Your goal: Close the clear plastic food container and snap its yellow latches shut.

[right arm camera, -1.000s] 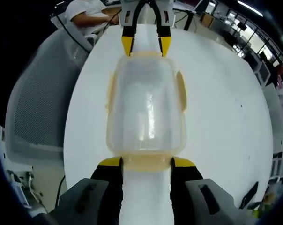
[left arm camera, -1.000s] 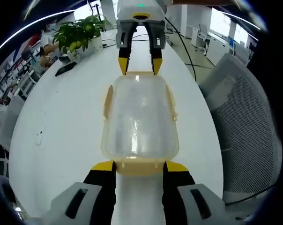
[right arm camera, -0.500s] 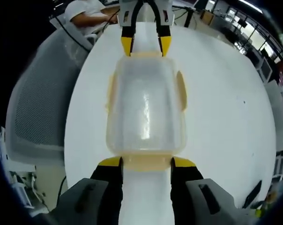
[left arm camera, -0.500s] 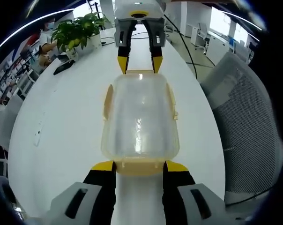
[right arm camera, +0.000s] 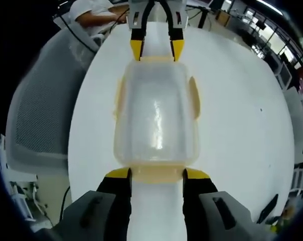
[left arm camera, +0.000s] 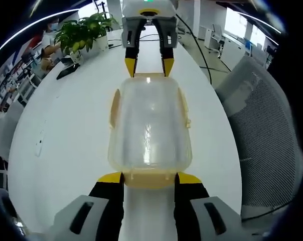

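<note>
On the white table (left arm camera: 66, 130), your left gripper (left arm camera: 149, 176) and right gripper (right arm camera: 156, 173) stand open, gripping nothing, at opposite ends of the lidded container (left arm camera: 149, 125); press both end latches (right arm camera: 156, 173) down evenly.

This is an open-plan office. A long white counter (left arm camera: 66, 130) runs far into the room, with a potted green plant (left arm camera: 84, 35) standing on it at the far left. A grey mesh-backed office chair (left arm camera: 264, 135) stands along the right side. Black cables (left arm camera: 196, 45) trail over the far end. In the right gripper view a seated person (right arm camera: 94, 12) works at the far end, and rows of desks with monitors (right arm camera: 282, 75) stretch off to the right.
</note>
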